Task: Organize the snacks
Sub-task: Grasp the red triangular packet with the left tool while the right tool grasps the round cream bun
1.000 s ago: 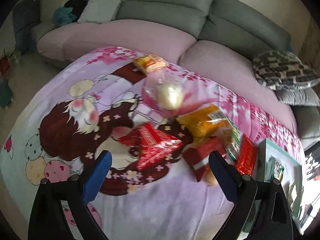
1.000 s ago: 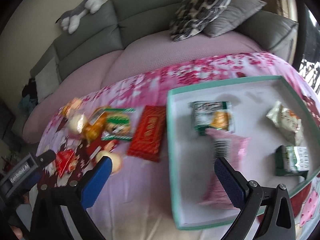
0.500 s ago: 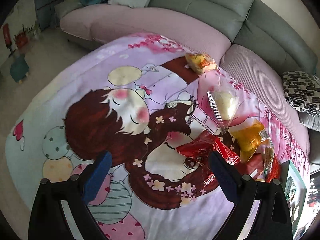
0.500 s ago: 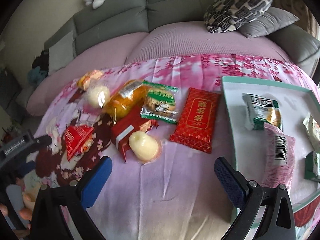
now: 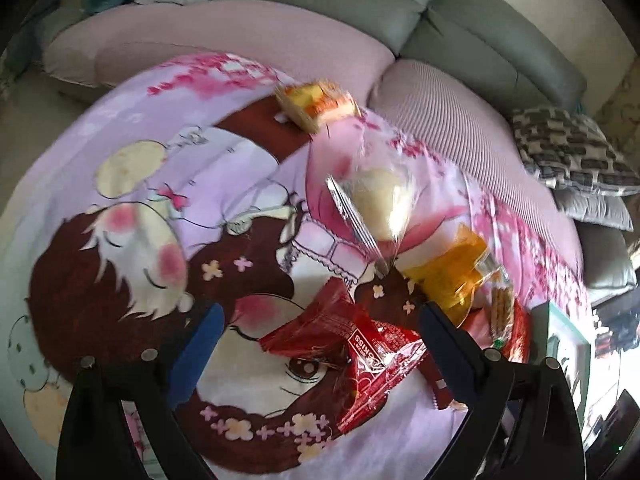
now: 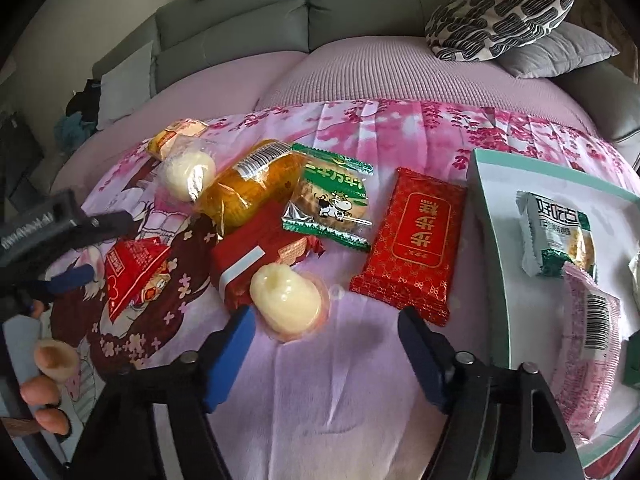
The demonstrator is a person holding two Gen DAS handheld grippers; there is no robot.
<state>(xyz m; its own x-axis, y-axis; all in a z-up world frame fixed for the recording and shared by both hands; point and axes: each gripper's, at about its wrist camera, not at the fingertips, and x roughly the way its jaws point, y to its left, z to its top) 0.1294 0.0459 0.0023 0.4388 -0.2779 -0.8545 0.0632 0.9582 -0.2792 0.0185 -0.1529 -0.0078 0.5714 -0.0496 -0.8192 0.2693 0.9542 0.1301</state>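
Loose snacks lie on a cartoon-print blanket. My left gripper [image 5: 322,308] is open and low over a crinkly red packet [image 5: 352,348], which lies between its fingers without being pressed. In the right wrist view that gripper [image 6: 96,248] comes in from the left at the same red packet [image 6: 132,276]. My right gripper [image 6: 325,316] has its jaws closing. A pale yellow cake in clear wrap [image 6: 286,300] lies just ahead of its left finger, untouched. On the right, a teal-rimmed tray [image 6: 492,216] holds a green-white packet [image 6: 556,232] and a pink packet [image 6: 592,344].
Between the two grippers lie a dark red packet [image 6: 256,260], an orange bread bag [image 6: 252,184], a green biscuit packet [image 6: 332,200], a flat red packet [image 6: 412,240], a white bun [image 6: 188,172] and a yellow cake [image 6: 176,138]. A grey sofa with cushions [image 6: 500,12] is behind.
My right gripper swung left from over the tray to the loose snacks and its jaws narrowed. My left gripper dropped toward the red packet, which now lies between its fingers.
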